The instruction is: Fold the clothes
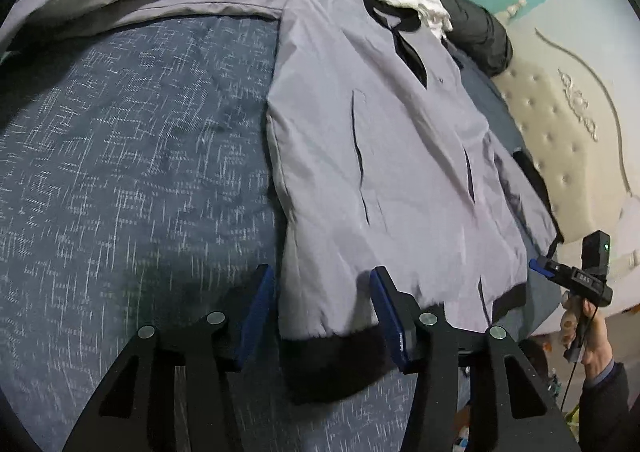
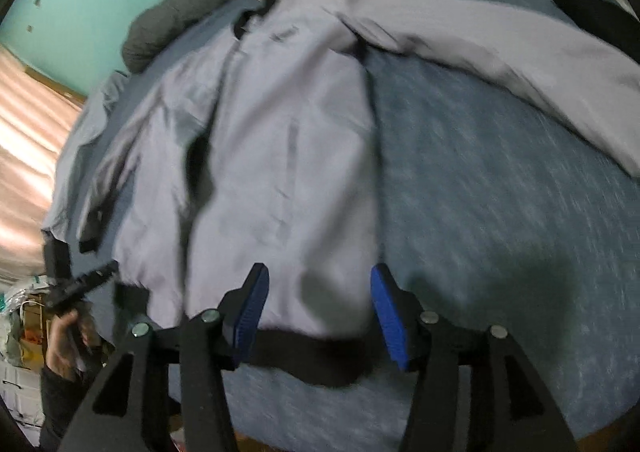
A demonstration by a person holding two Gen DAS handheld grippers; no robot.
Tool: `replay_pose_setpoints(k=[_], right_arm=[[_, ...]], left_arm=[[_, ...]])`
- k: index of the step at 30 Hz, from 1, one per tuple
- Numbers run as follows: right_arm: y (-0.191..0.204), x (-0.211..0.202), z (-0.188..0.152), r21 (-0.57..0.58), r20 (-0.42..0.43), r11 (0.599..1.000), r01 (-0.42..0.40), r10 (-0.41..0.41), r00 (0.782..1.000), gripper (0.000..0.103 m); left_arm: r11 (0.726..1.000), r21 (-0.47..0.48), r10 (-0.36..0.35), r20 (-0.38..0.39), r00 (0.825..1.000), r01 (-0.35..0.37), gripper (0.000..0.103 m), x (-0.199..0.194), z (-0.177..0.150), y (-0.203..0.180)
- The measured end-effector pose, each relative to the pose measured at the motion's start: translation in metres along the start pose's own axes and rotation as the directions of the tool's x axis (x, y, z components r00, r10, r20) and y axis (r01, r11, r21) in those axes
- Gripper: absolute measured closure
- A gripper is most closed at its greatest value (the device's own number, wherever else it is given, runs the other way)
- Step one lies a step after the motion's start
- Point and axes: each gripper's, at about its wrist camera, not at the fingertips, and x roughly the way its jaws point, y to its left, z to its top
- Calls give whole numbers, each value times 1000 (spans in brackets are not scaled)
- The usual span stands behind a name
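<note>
Black hem band point(image 1: 336, 364) of the grey jacket point(image 1: 384, 156) lies between my left tool point(image 1: 322, 316) pads, which stand apart and grip nothing. My right tool point(image 2: 316, 316) hovers half-open over the same hem, empty. I judge folding barely begun: the jacket is spread flat on the bed point(image 1: 120, 172), one sleeve point(image 2: 500, 52) flung out sideways, the other tucked alongside.

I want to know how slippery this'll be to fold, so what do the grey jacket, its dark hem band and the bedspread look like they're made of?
Jacket: thin woven synthetic, perhaps nylon; smooth, faint sheen, fine sharp creases.
Hem band: looks like soft dark knit; matte, thick, fuzzy edge.
Bedspread: seems coarser woven cloth; matte blue with pale flecks.
</note>
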Motion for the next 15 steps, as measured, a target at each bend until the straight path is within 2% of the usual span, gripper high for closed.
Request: replay_pose_setpoints(k=[3,8,11,13,14,15], right_arm=[[-16,3,-9,39,-27,999,-27,29,999,48],[-13,9,-14,33,-53,996,-85,86,995,41],[-11,17,-18,18,-92,996,-85,86,992,41],[-12,20,-20,20,-98,996,-92,93,991,42],[-14,20,-22,26,-93,995,-97,100,991,44],[-16,20,-23,32,-88,994,-103,106,990,61]], left_arm=[[1000,11,20,-28,999,-20,49,0,-6,-3],[999,18,45,-70,997,-44,49,4,-15,-4],[998,32,57,-71,996,-55,62,8,-16,-8],[998,35,60,-65,996,-58,79,6,-16,-9],[997,40,62,-64,996,-60,81,4,-16,-11],[997,46,64,-62,996,-61,85,2,-16,-12]])
